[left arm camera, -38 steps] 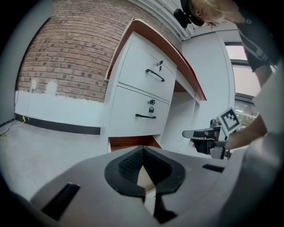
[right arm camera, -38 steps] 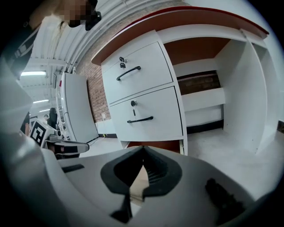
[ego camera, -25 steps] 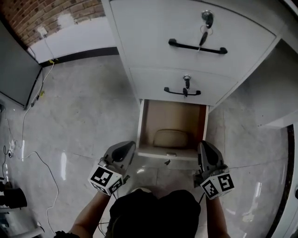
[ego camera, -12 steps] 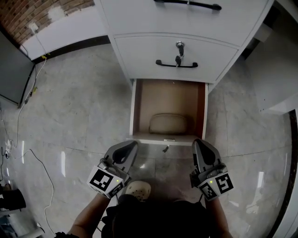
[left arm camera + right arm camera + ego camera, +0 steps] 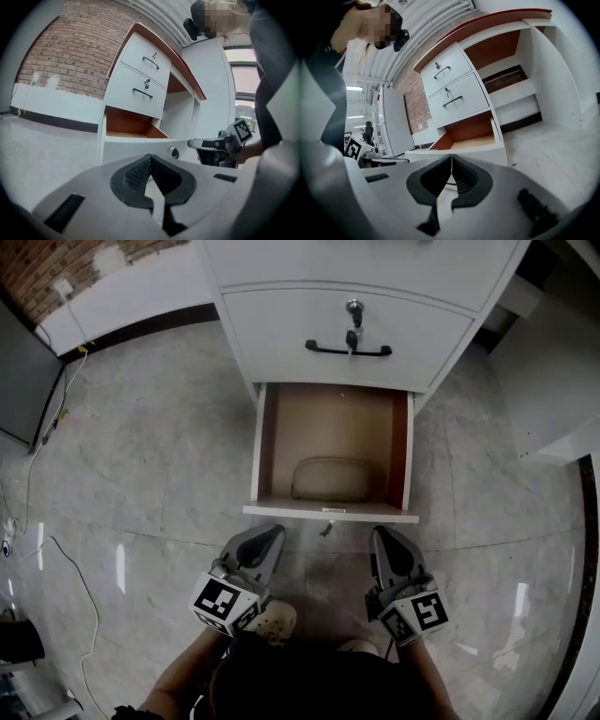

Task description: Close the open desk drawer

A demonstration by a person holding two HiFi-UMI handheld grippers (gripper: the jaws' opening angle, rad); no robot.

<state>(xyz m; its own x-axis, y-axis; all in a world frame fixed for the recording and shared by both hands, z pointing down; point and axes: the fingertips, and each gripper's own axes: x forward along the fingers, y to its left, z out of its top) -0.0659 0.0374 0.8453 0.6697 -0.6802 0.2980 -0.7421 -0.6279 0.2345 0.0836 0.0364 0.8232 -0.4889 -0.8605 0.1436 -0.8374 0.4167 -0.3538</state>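
Note:
The bottom drawer (image 5: 330, 512) of the white desk stands pulled out, and its brown inside holds a beige pouch (image 5: 328, 478). A small key (image 5: 325, 528) hangs from the front panel. My left gripper (image 5: 266, 538) and right gripper (image 5: 383, 537) hover just short of that panel, apart from it, one near each end. Both are shut on nothing. In the left gripper view the shut left gripper (image 5: 150, 157) faces the drawer front (image 5: 136, 150). The right gripper (image 5: 451, 157) points at the same drawer front (image 5: 485, 151) from the other side.
Above the open drawer a shut drawer (image 5: 347, 324) carries a black handle and a key. A cable (image 5: 66, 549) trails over the marble floor at the left, by a dark panel (image 5: 23, 381). White desk parts (image 5: 553, 371) stand at the right. A light shoe (image 5: 277, 620) shows below.
The view has dropped and pulled back, and more of the drawer's inside shows. Both grippers, earlier beside the drawer front's corners, now sit a little short of it.

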